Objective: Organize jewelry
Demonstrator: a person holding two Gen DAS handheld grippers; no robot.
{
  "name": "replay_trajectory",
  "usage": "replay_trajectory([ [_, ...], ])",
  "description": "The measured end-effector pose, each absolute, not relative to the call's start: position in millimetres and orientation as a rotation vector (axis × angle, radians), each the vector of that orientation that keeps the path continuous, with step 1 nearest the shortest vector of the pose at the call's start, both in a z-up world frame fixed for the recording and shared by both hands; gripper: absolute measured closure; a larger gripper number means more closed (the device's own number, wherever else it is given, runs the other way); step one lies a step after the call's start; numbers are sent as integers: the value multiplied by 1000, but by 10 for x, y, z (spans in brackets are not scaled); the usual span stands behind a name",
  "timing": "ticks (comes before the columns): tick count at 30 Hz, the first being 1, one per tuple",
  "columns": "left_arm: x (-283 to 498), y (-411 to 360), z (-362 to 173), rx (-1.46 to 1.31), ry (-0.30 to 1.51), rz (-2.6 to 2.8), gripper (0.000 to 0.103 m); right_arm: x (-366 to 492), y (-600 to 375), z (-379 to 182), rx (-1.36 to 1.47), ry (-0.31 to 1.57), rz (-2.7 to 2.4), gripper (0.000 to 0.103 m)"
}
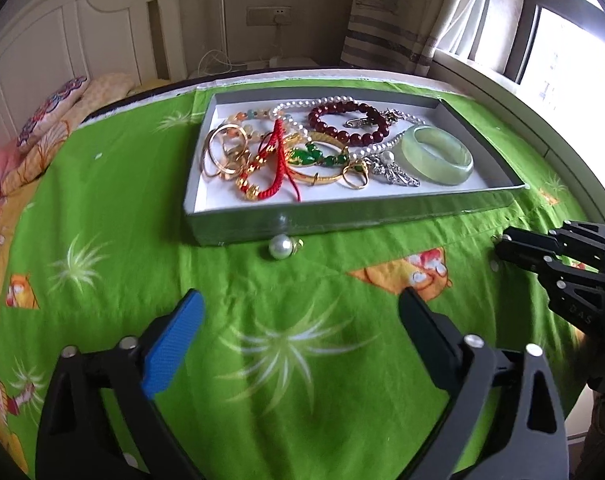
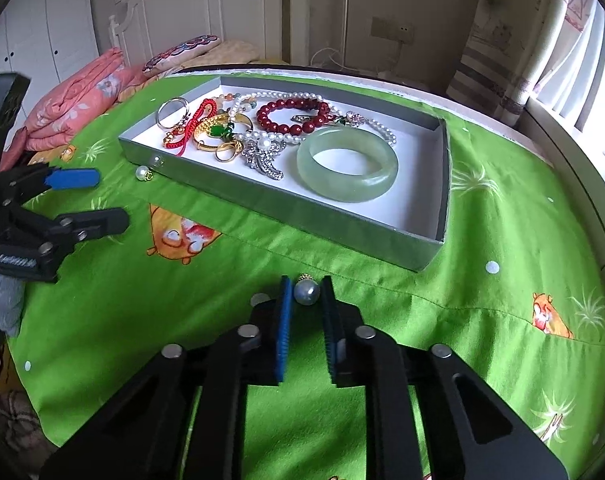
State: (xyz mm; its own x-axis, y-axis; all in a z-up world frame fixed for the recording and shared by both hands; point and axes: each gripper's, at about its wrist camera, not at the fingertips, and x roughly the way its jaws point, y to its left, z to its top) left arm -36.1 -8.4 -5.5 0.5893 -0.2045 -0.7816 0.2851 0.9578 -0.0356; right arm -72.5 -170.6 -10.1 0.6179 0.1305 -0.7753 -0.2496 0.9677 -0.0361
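- Right claw (image 2: 306, 294): pressed in on a pearl earring (image 2: 306, 292), one pad at each side of the bead, low over the green sheet (image 2: 382, 360), just in front of the tray's near wall.
- Left claw (image 1: 300, 312): spread wide, nothing between its fingers, over the sheet in front of the tray.
- Second pearl earring (image 1: 281, 247): on the sheet, gold cap to the right, touching or just beside the tray's outer near wall; ahead of the left claw.
- Tray (image 1: 342, 222): shallow grey box with white floor, on the green sheet of the bed.
- Tray contents, right part: pale green jade bangle (image 1: 438, 155), lying flat, apart from the walls.
- Tray contents, middle: dark red bead bracelet (image 1: 344, 124), white pearl strand (image 1: 322, 102), silver rhinestone brooch (image 1: 398, 174) just beside the bangle.
- Tray contents, left part: gold rings (image 1: 222, 152), red cord with gold beads (image 1: 270, 172), gold bangle with green stones (image 1: 318, 158), heaped and overlapping.
- Folded pink quilt (image 2: 82, 96): beyond the sheet, by the headboard.
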Motion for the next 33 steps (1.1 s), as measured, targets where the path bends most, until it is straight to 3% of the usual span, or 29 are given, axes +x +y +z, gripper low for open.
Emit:
replay_trajectory([
  [9, -99, -31, -76, 56, 900, -260, 32, -777, -1793, -42, -108, 838, 223, 88],
  [11, -49, -39, -93, 67, 900, -253, 41, -778, -1807, -32, -100, 834, 229, 88],
  [15, 18, -71, -101, 93, 894, -228, 43, -787, -1819, -18, -87, 828, 238, 88],
  [18, 17, -77, -110, 117, 881, -209, 49, -803, -1825, -13, -77, 823, 241, 88],
  [21, -18, -82, -104, 127, 875, -219, 65, -810, -1813, -9, -76, 822, 240, 88],
  [23, -45, -94, -100, 136, 872, -240, 82, -813, -1820, -10, -76, 822, 240, 88],
  [33, -214, -113, -86, 136, 845, -269, 84, -824, -1829, 0, -79, 816, 232, 88],
])
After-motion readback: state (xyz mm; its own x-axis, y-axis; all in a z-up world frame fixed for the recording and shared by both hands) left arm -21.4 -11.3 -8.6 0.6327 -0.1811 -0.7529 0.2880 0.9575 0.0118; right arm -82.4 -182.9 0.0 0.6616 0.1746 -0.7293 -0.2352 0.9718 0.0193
